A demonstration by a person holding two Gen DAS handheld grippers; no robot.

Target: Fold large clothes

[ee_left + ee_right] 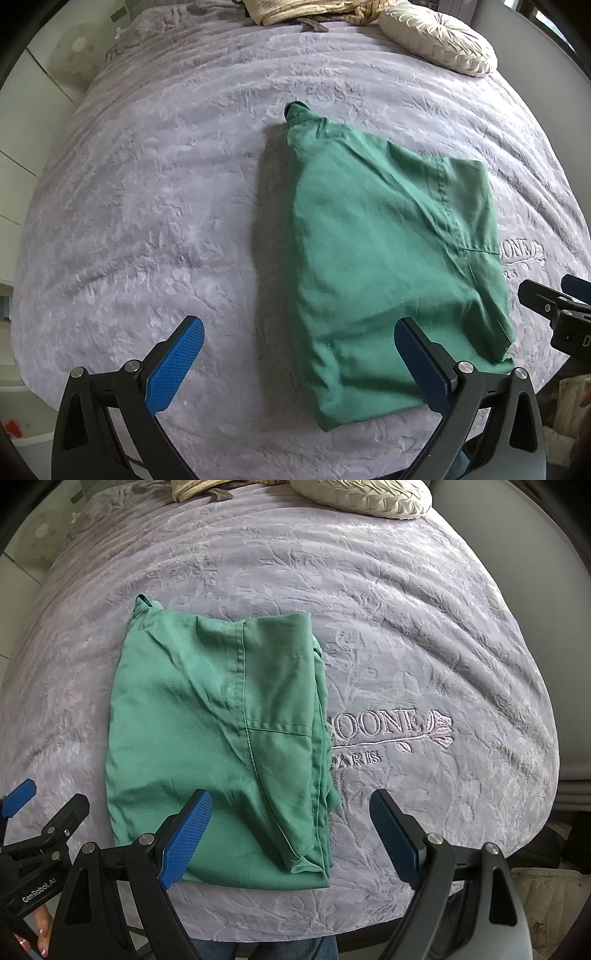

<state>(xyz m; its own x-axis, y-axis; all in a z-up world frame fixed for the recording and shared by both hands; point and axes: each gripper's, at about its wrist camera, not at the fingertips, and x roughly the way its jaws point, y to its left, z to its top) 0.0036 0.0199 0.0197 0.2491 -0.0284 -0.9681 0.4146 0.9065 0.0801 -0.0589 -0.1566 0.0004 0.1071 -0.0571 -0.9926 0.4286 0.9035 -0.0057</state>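
Note:
A green garment [384, 258] lies folded into a rough rectangle on a lilac bedspread [147, 206]; it also shows in the right wrist view [207, 723]. A narrow bunched end sticks out at its far corner. My left gripper [299, 365] is open and empty above the garment's near left edge. My right gripper [291, 834] is open and empty above the garment's near right corner. Each gripper shows at the edge of the other's view.
A cream round cushion [439, 40] and a beige bundle of cloth [295, 11] lie at the far end of the bed. Embroidered lettering [384, 731] sits right of the garment. The bed's near edge is just below the grippers.

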